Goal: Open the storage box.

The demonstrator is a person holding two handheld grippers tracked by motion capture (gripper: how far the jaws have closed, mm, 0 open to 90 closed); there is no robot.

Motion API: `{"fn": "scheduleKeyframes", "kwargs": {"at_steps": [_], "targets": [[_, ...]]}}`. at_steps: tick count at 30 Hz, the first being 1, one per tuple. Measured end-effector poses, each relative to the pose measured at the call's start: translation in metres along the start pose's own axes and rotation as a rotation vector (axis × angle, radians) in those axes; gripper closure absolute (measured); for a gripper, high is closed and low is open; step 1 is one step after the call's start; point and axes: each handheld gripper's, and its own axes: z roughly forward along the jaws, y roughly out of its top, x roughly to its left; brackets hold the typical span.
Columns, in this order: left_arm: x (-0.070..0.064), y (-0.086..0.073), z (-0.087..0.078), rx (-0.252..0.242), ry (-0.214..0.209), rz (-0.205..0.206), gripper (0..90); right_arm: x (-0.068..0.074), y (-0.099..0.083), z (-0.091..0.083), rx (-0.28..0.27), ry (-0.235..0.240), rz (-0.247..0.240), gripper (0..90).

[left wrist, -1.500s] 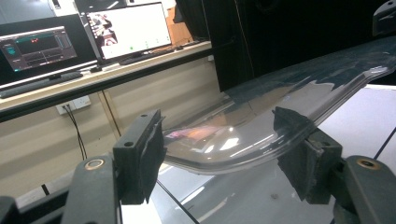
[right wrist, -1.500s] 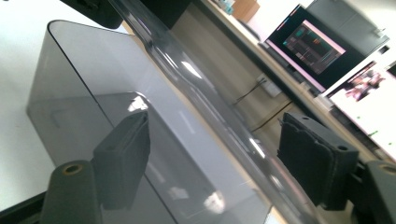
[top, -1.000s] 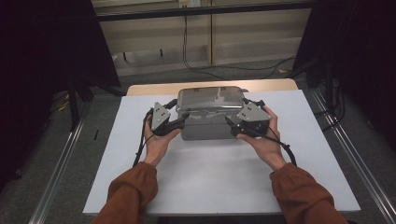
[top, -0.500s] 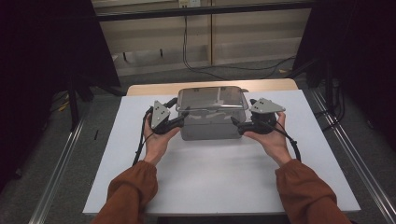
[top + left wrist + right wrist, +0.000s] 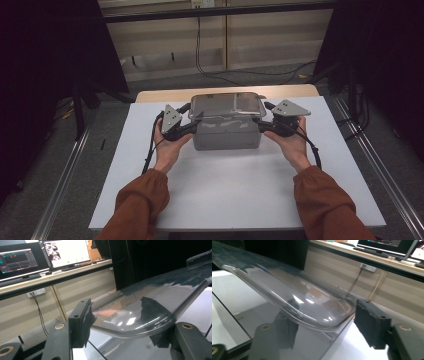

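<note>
From above, the clear lid [image 5: 227,105] sits over the grey box [image 5: 227,134] mid-worktop, both grippers flanking it to lift evenly. The left gripper [image 5: 120,325] straddles the lid's corner, jaws spread; the right gripper [image 5: 324,327] likewise, seemingly not yet pinching.

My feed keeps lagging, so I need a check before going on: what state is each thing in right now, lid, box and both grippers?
Lid: clear, on top of the box, one end between each gripper's fingers; lifted or seated, cannot tell.
Box: grey, upright on the white table.
Left gripper: fingers astride the lid's left end.
Right gripper: fingers astride the lid's right end.
</note>
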Motion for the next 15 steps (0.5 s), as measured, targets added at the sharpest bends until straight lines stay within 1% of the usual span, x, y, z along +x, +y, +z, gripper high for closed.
{"fn": "scheduleKeyframes", "kwargs": {"at_steps": [1, 2, 3, 4, 9, 10, 11, 13, 14, 15], "targets": [[0.0000, 0.0000, 0.0000, 0.000, 0.000, 0.000, 43.0, 0.0000, 0.0000, 0.0000, 0.000, 0.000, 0.000, 38.0], [0.0004, 0.0006, 0.0004, -0.003, -0.002, -0.006, 43.0, -0.0005, 0.0009, 0.0003, -0.004, 0.004, 0.009, 39.8], [0.0014, 0.0013, 0.0002, -0.003, -0.002, -0.004, 43.3, -0.0016, 0.0029, 0.0011, -0.015, 0.004, 0.007, 40.9], [0.0017, 0.0020, 0.0006, -0.009, 0.000, -0.011, 43.5, -0.0022, 0.0039, 0.0013, -0.018, 0.002, 0.011, 42.1], [0.0042, 0.0057, 0.0019, -0.011, 0.000, -0.017, 43.6, -0.0069, 0.0060, 0.0026, -0.046, 0.008, 0.032, 46.4], [0.0046, 0.0063, 0.0023, -0.006, 0.007, -0.021, 41.3, -0.0076, 0.0062, 0.0028, -0.055, 0.009, 0.038, 46.8], [0.0050, 0.0065, 0.0030, -0.009, 0.003, -0.031, 39.7, -0.0082, 0.0067, 0.0030, -0.062, 0.008, 0.040, 46.9], [0.0059, 0.0073, 0.0037, -0.005, -0.001, -0.037, 39.8, -0.0084, 0.0068, 0.0034, -0.067, 0.009, 0.041, 46.4], [0.0059, 0.0075, 0.0042, -0.009, 0.005, -0.044, 39.7, -0.0086, 0.0069, 0.0040, -0.074, 0.009, 0.048, 45.7], [0.0067, 0.0079, 0.0044, -0.006, 0.009, -0.039, 39.7, -0.0086, 0.0069, 0.0040, -0.074, 0.009, 0.048, 45.7]]}}
